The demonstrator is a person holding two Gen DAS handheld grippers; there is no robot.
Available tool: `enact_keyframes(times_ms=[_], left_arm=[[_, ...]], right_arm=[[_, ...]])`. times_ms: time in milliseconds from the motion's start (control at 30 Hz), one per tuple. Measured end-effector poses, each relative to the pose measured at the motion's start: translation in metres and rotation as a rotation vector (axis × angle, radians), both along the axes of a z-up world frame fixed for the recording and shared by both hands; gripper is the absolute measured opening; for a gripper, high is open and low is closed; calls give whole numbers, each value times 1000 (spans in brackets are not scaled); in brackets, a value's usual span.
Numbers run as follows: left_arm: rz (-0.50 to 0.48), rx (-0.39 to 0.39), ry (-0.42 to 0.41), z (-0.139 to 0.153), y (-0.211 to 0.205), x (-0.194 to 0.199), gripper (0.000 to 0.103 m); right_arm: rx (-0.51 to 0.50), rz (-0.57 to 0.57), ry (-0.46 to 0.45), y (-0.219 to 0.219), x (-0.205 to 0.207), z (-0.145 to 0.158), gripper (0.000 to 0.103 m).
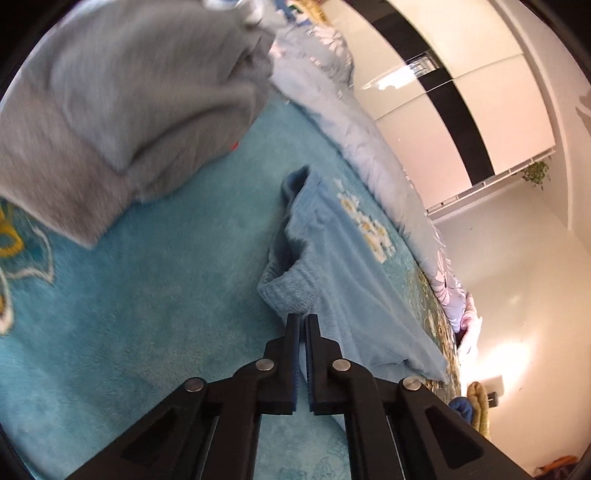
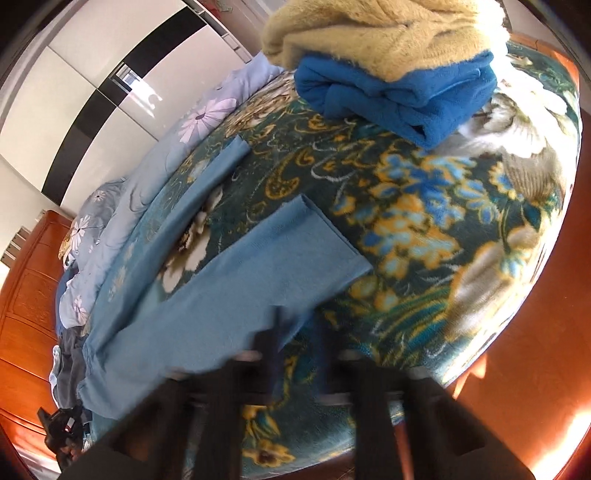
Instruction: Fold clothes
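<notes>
My left gripper (image 1: 303,318) has its jaws closed, the pads all but meeting, with the tips at the waistband edge of the light blue trousers (image 1: 332,266); a sliver of blue shows in the gap, but I cannot tell whether cloth is really pinched there. My right gripper (image 2: 295,325) is smeared by blur in its own view, so its fingers are hard to make out; its jaws are closed too, low over the near hem of one trouser leg (image 2: 258,258), and whether they hold the fabric I cannot tell.

The trousers lie flat on the bed: waistband open and rumpled in the left view, two legs spread apart in the right view, the far leg (image 2: 218,170) partly lost against the blanket's pattern. Under them is a teal floral blanket (image 2: 424,206). A grey garment (image 1: 122,110), blurred, lies beyond the waistband, cut off by the left view's edge. At the foot end sit a folded blue fleece (image 2: 399,96) with a tan fluffy piece (image 2: 384,33) on top, that one cut off at the frame. A pale flowered quilt (image 1: 354,133) runs along the far side, beside a glossy wardrobe (image 1: 461,74). A wooden headboard (image 2: 26,302) shows at the left.
</notes>
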State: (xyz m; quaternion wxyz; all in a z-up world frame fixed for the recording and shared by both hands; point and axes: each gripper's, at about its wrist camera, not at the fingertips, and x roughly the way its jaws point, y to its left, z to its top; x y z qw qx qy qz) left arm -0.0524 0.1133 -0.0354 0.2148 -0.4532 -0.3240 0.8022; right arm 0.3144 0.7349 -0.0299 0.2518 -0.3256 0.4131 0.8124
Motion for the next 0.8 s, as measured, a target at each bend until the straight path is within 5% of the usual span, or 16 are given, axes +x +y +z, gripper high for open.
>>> enact_keyframes(times_ms=[200,300,567,667,700,733,800], left_arm=[[23,-19,115,54,-13,11,0],[3,-57,119,62,-15,5,0],[-102,-206,57,24,-8,2,2],[-174,-321,67,13,3,0,23],[-201,-358,72,10,7,-1,41],[-227,-394,78,7,12,-2,52],[-261,-413,93,2,16,-5,55]], right_arm=[[103,-24,154,8,19,67,2],[172,-15,131,18,11,89,2],[160,132,19,-8,-30,54,4],[181,243,-42,-36,-40,38,5],[176,273,-50,-44,-43,33,5],[171,304,-56,-53,-47,28,9],[159,384,-73,-72,-60,20,28]])
